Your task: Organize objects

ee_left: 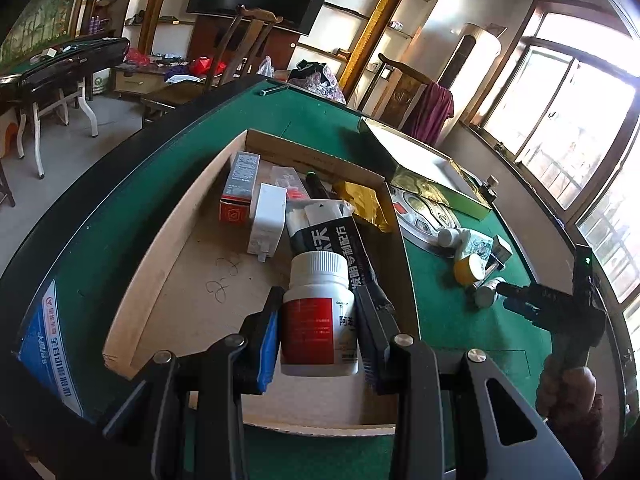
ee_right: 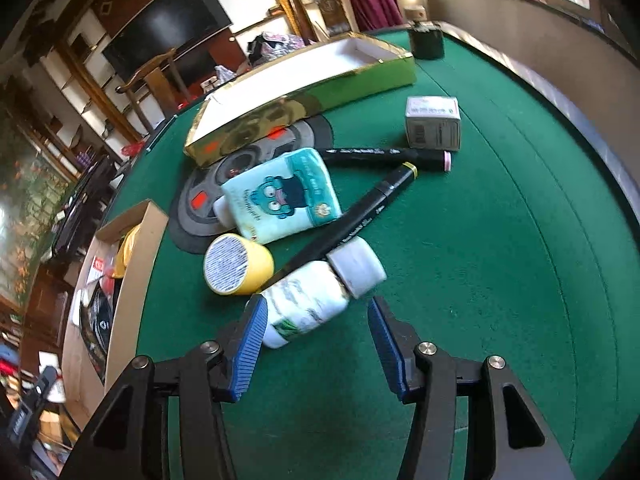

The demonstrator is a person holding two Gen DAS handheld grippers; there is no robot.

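My left gripper (ee_left: 318, 312) is shut on a white pill bottle with a red label (ee_left: 318, 312) and holds it above the open cardboard box (ee_left: 160, 264). The box holds a red and grey carton (ee_left: 238, 186), a white charger (ee_left: 267, 220), a black packet (ee_left: 336, 248) and a gold pouch (ee_left: 364, 204). My right gripper (ee_right: 316, 324) is open around a lying white bottle with a green label (ee_right: 308, 304) on the green table (ee_right: 480, 280). Beside it lie a yellow jar (ee_right: 238, 264), a tissue pack (ee_right: 282, 194), two black markers (ee_right: 360, 212) and a small grey box (ee_right: 432, 122).
A long gold box (ee_right: 304, 100) lies open at the back of the table, over a round grey panel (ee_right: 200, 208). A dark jar (ee_right: 427, 42) stands at the far edge. Chairs, shelves and a TV stand beyond. The right gripper shows in the left wrist view (ee_left: 500, 290).
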